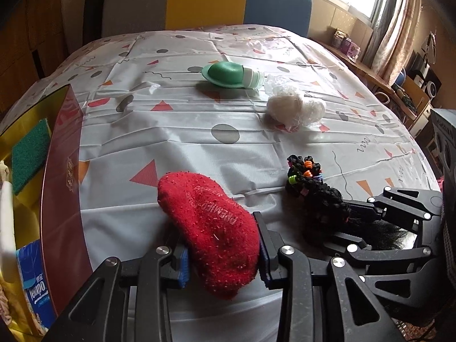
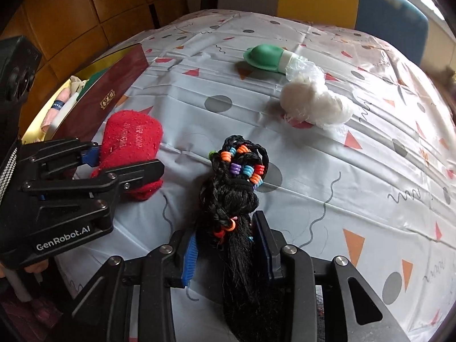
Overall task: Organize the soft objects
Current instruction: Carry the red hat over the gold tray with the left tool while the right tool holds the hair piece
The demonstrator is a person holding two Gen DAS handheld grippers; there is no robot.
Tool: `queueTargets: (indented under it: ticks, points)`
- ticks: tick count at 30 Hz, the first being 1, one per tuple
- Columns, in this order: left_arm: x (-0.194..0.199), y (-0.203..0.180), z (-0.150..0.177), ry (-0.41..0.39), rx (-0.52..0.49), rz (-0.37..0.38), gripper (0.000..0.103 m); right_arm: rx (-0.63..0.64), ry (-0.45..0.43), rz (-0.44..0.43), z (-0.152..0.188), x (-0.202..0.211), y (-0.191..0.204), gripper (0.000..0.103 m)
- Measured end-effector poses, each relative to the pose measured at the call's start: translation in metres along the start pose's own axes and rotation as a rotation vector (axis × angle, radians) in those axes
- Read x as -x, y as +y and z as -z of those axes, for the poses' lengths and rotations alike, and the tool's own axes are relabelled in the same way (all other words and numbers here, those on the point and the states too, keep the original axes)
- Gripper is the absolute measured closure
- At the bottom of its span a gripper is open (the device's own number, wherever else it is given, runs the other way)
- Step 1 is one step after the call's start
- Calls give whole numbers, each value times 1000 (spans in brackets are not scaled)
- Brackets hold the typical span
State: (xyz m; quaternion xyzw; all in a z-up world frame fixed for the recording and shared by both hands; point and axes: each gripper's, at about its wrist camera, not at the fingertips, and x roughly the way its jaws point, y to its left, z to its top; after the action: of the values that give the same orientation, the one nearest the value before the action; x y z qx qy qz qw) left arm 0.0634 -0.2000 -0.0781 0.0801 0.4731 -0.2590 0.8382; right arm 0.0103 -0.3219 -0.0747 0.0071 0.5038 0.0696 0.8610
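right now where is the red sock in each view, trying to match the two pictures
Left wrist view: the red sock is bottom centre, between the left gripper fingers.
Right wrist view: the red sock is at middle left, in the left gripper, beside the dark red box.
Shared landmark: the green hat-shaped object, far across the table in both.
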Motion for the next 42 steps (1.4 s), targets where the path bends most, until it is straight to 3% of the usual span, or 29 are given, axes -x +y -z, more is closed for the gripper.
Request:
queueTargets:
  ticks: [9, 21, 42]
  points:
    - [11, -7, 4, -6, -34, -34, 73, 37, -21, 28, -5, -4, 8, 67]
    - [49, -18, 11, -71, -70, -35, 73, 69, -70, 41, -3, -6, 11, 67]
    - [111, 1, 5, -170, -10, -43, 73, 75, -84, 77, -2, -7, 15, 67]
